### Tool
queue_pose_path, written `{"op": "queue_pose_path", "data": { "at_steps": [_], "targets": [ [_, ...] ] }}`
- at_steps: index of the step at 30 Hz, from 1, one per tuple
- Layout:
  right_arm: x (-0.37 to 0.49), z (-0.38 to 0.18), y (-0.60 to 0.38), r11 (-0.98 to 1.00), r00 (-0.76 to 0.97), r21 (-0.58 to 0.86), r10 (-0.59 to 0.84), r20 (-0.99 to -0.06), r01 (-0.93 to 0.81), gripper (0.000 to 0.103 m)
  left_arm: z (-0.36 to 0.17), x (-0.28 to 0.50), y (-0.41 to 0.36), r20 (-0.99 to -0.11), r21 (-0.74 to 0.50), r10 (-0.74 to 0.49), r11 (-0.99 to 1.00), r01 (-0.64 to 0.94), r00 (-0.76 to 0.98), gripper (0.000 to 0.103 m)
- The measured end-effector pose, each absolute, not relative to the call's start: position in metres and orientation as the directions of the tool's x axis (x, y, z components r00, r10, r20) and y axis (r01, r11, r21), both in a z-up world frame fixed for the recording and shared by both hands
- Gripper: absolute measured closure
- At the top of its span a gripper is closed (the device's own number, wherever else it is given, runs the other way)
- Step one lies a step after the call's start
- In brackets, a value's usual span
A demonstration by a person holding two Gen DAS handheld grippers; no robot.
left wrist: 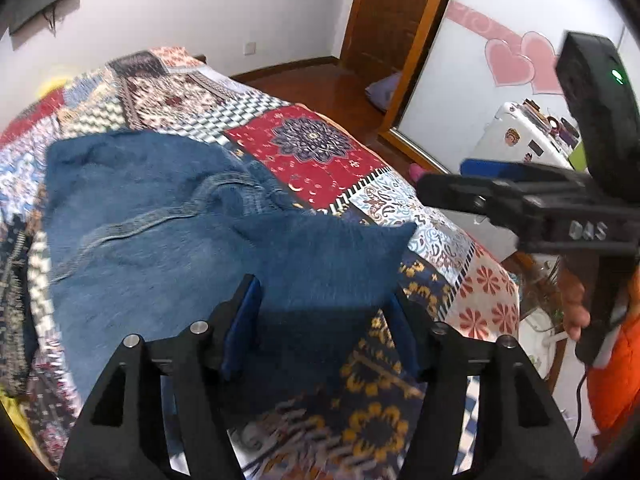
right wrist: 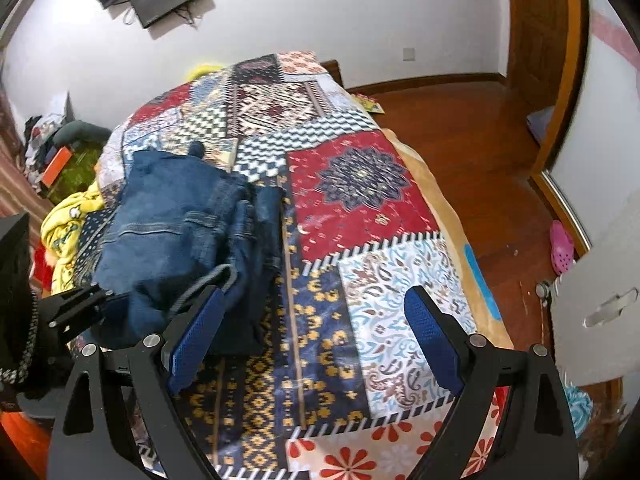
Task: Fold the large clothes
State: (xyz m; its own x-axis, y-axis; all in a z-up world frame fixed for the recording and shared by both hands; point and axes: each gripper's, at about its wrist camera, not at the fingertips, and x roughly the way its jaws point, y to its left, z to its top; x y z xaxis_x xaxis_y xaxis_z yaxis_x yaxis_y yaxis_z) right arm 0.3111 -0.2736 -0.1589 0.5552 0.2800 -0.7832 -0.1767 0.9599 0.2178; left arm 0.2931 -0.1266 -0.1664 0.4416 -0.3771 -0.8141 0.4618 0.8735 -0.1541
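status: the blue denim garment, apparently jeans [right wrist: 188, 232], lies on the patchwork-patterned bedspread [right wrist: 360, 200] towards the left side of the bed, as seen from the right wrist camera. it is already gathered into a compact, roughly rectangular bundle with several layers stacked; a stitched seam and a cord loop show on its near side. judged from this, the main folds are done.

left gripper [left wrist: 320, 320]: fingers spread apart, straddling the near corner of the denim bundle. a raised fold corner projects between the fingers, but neither blue pad is seen pressing on it, so nothing is clamped.

right gripper [right wrist: 316, 336]: fingers wide apart, hovering above bare bedspread just to the right of the bundle, holding nothing. its left blue pad [right wrist: 196, 332] overlaps the bundle edge in the view; contact cannot be confirmed.

remaining work, as an estimate: the top layer is uneven and one corner stands up, so a final flattening or one more fold may be needed. a yellow printed garment [right wrist: 68, 220] lies crumpled at the far left of the bed and appears unfolded; it may be the next item.
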Motion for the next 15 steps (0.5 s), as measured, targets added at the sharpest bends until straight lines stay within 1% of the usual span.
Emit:
{"op": "queue_pose_path", "data": {
  "at_steps": [2,3,5,6,7,9,11,15],
  "targets": [
    [0.311,-0.154,-0.265,0.956,0.561,0.213,0.292,-0.775,-0.203,0.014,-0.156,0.287,-0.114,-0.803,-0.119,-0.348,0.889,0.442,0.484,0.037],
    [0.310,-0.151,-0.259,0.952,0.563,0.212,0.301,-0.769,-0.219,0.014,-0.151,0.283,-0.106,-0.795,-0.103,-0.331,0.899,0.426,0.508,0.033],
    [0.309,-0.148,-0.247,0.944,0.565,0.213,0.321,-0.760,-0.250,0.014,-0.142,0.280,-0.088,-0.771,-0.047,-0.274,0.925,0.378,0.575,0.029],
    [0.308,-0.147,-0.239,0.940,0.564,0.211,0.331,-0.756,-0.268,0.014,-0.137,0.279,-0.078,-0.759,-0.010,-0.235,0.937,0.350,0.607,0.023],
    [0.308,-0.147,-0.233,0.936,0.560,0.211,0.340,-0.755,-0.283,0.014,-0.135,0.279,-0.070,-0.753,0.011,-0.210,0.944,0.330,0.624,0.014],
    [0.309,-0.150,-0.217,0.928,0.551,0.195,0.348,-0.758,-0.318,0.014,-0.134,0.282,-0.048,-0.735,0.043,-0.145,0.965,0.260,0.662,0.007],
    [0.311,-0.158,-0.206,0.922,0.541,0.182,0.351,-0.764,-0.342,0.014,-0.140,0.286,-0.031,-0.740,0.054,-0.094,0.978,0.199,0.666,0.007],
    [0.315,-0.180,-0.198,0.933,0.516,0.148,0.308,-0.799,-0.328,0.014,-0.164,0.297,-0.007,-0.789,0.077,-0.014,0.990,0.122,0.614,0.007]
  ]
}}
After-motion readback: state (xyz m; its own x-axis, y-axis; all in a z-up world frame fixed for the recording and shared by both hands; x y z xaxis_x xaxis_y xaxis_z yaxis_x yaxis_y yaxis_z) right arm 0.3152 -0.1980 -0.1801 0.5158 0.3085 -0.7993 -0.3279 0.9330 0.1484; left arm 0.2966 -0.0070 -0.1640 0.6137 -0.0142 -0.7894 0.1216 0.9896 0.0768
